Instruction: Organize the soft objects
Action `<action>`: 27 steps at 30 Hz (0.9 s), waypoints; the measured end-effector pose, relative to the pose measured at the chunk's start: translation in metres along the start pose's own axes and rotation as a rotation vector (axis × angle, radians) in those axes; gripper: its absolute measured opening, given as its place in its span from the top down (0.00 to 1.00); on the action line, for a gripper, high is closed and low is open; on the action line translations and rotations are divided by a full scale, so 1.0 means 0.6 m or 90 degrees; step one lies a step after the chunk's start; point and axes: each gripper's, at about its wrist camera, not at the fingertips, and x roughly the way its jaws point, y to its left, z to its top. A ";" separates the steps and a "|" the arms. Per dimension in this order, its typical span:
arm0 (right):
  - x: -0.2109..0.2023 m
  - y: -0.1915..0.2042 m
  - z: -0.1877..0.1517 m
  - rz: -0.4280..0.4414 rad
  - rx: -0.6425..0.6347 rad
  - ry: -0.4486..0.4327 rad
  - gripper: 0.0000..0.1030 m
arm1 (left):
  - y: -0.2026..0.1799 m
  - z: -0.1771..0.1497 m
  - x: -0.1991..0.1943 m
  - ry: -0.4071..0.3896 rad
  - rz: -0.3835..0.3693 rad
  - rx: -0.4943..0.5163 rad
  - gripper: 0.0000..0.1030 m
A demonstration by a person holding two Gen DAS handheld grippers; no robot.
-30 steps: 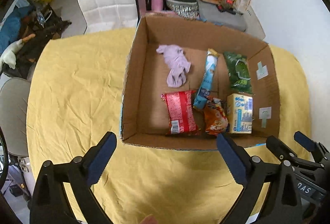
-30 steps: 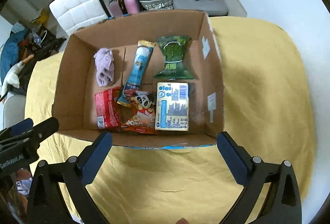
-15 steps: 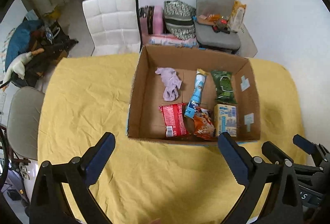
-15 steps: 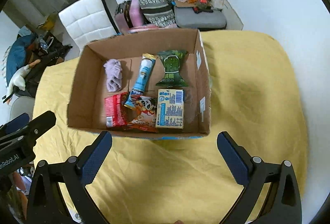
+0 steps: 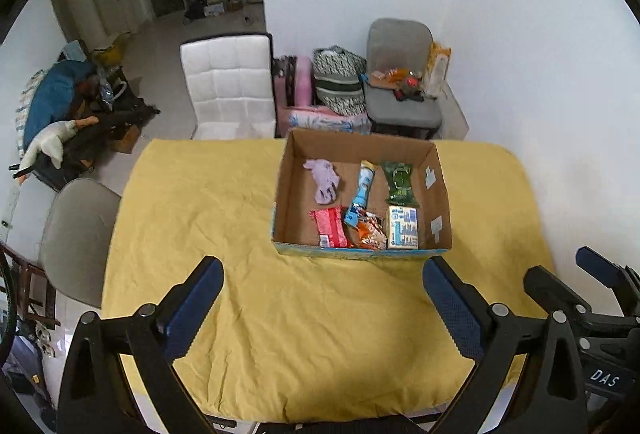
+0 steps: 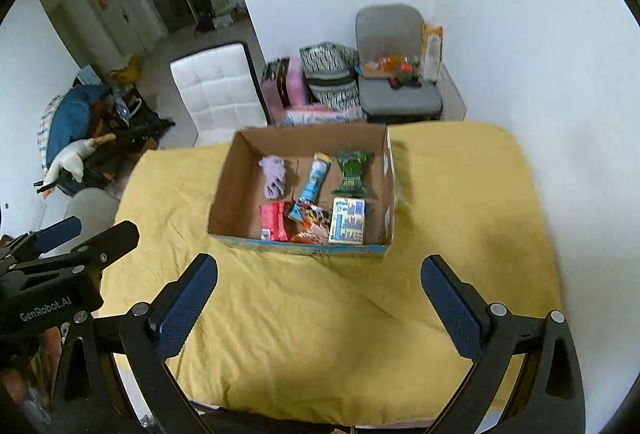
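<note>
An open cardboard box stands on the yellow-covered table. Inside lie a lilac cloth, a blue tube pack, a green packet, a red packet, an orange snack bag and a yellow-blue carton. My left gripper is open and empty, high above the table's near side. My right gripper is open and empty beside it; it also shows in the left wrist view.
A white padded chair and a grey chair with clutter stand behind the table. Bags sit between them. A grey chair is at the table's left. A white wall runs along the right.
Both grippers have risen and pulled back from the box, which now looks smaller and farther away. Both stay open. Nothing in the box has moved.
</note>
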 end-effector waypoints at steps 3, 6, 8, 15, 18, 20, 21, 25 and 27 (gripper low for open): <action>-0.044 0.009 -0.002 -0.002 -0.005 -0.020 0.00 | 0.004 -0.004 -0.038 -0.018 0.005 -0.001 0.01; -0.074 0.014 -0.006 -0.006 -0.012 -0.030 0.00 | 0.005 -0.008 -0.067 -0.030 0.008 0.001 0.01; -0.090 0.017 -0.010 -0.009 -0.014 -0.027 0.00 | 0.004 -0.008 -0.084 -0.042 0.017 0.003 0.01; -0.119 0.013 -0.025 -0.026 -0.017 -0.030 0.00 | 0.005 -0.019 -0.105 -0.066 0.032 -0.003 0.01; -0.118 0.006 -0.027 -0.035 -0.011 -0.032 0.00 | -0.001 -0.025 -0.100 -0.063 0.040 0.000 0.01; -0.118 0.004 -0.028 -0.040 -0.007 -0.034 0.00 | -0.005 -0.029 -0.098 -0.065 0.042 0.006 0.01; -0.118 0.002 -0.029 -0.042 -0.008 -0.035 0.00 | -0.007 -0.030 -0.097 -0.066 0.042 0.009 0.01; -0.120 -0.001 -0.028 -0.052 -0.006 -0.042 0.00 | -0.008 -0.035 -0.097 -0.070 0.039 0.007 0.01; -0.121 -0.003 -0.026 -0.058 -0.005 -0.047 0.00 | -0.008 -0.035 -0.098 -0.071 0.039 0.008 0.01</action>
